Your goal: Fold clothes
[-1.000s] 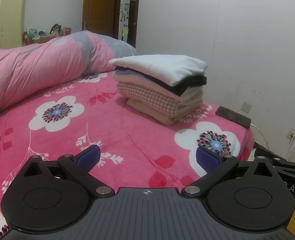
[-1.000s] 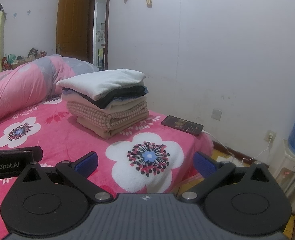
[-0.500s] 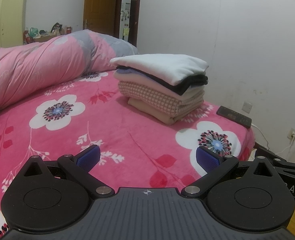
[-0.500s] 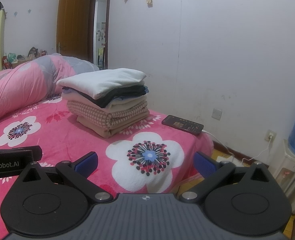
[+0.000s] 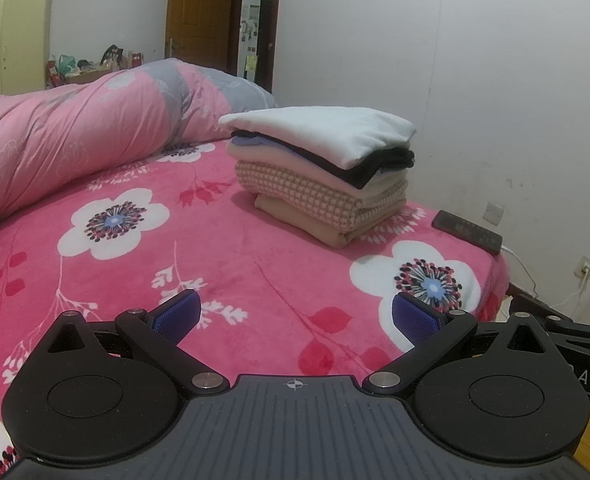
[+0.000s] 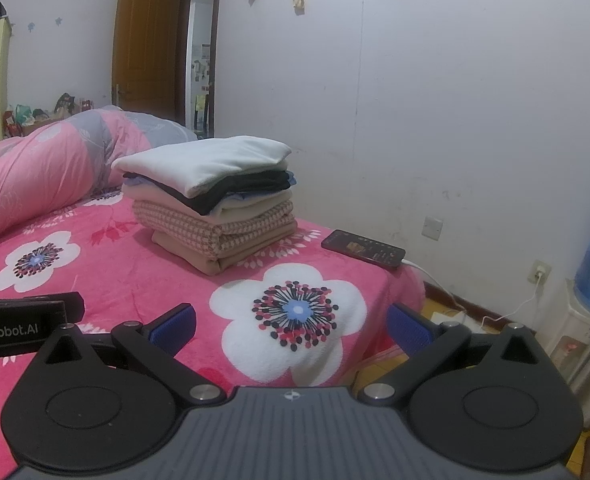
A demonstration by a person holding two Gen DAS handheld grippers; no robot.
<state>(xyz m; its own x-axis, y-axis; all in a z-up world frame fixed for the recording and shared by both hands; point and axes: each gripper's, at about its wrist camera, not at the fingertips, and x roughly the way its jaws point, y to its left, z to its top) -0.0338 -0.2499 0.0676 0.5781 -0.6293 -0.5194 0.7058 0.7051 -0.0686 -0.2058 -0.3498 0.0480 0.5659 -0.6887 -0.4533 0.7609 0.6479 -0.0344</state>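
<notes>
- Step in hand: folding looks done, or btwn garments. A neat stack point(image 5: 319, 172) of folded clothes sits on the bed point(image 5: 143, 264), ahead of both grippers and well apart from either; no loose garment in either view.
- Left gripper point(image 5: 294, 314): jaws wide apart, nothing btwn the blue pads point(image 5: 177, 312), nothing touched. It hovers over bare blanket; stack lies ahead, slightly right of its jaw line.
- Right gripper point(image 6: 291, 322): jaws equally wide, empty, over the bed's corner. Stack point(image 6: 211, 204) lies ahead, left of its jaws; a phone point(image 6: 362, 248) on its cable rests ahead-right, near the bed edge, just beside the stack.
- Next move, as judged: if more clothes remain, they're out of frame; grippers would need to turn to find one, then pinch 2 corners. Otherwise, task appears near complete.
</notes>
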